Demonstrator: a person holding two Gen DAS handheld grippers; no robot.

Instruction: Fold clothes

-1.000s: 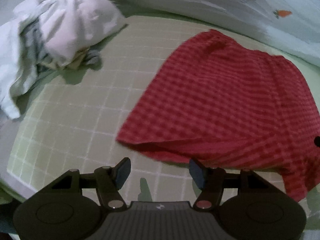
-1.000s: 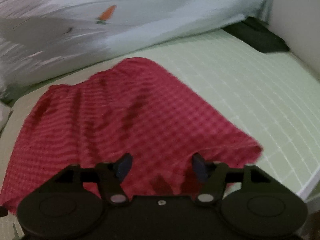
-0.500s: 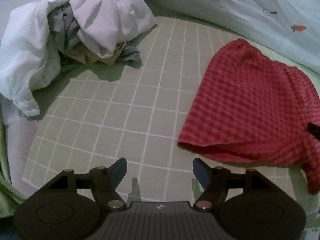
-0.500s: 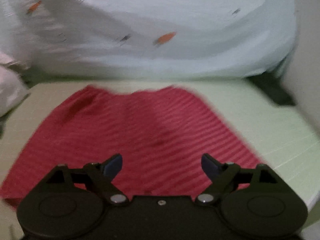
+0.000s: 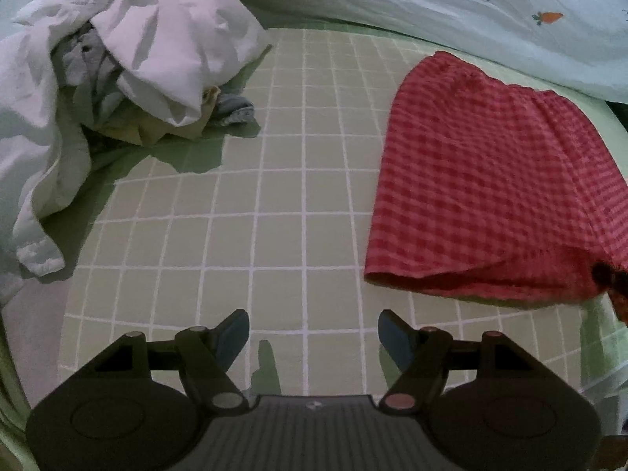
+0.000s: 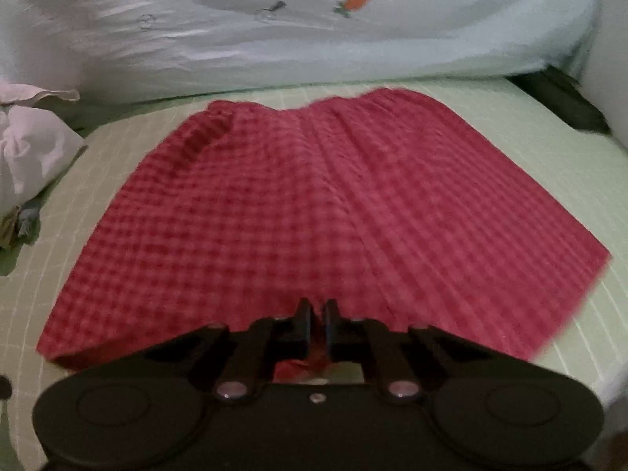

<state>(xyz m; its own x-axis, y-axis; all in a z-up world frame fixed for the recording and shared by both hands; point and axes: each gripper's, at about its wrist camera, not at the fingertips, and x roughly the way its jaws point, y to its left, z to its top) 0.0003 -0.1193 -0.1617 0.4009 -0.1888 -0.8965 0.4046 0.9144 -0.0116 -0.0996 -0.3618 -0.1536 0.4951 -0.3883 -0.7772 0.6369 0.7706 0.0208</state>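
A red checked garment [image 6: 314, 212] lies spread on the green gridded bed sheet [image 5: 274, 204]. My right gripper [image 6: 318, 314] is shut on the garment's near hem at its middle, and the cloth rises in a ridge from the jaws. In the left wrist view the same garment [image 5: 490, 180] lies at the right, with the right gripper's dark tip at its near right edge. My left gripper [image 5: 314, 333] is open and empty above the bare sheet, to the left of the garment's near left corner.
A heap of white, grey and tan clothes [image 5: 129, 62] lies at the back left. A pale quilt with carrot prints [image 6: 314, 19] runs along the back. A dark object [image 6: 561, 102] lies at the far right by the wall. The bed's edge is near me.
My right gripper has closed on the garment's near hem; it was open half a second ago. My left gripper has moved left, away from the garment, and stays open.
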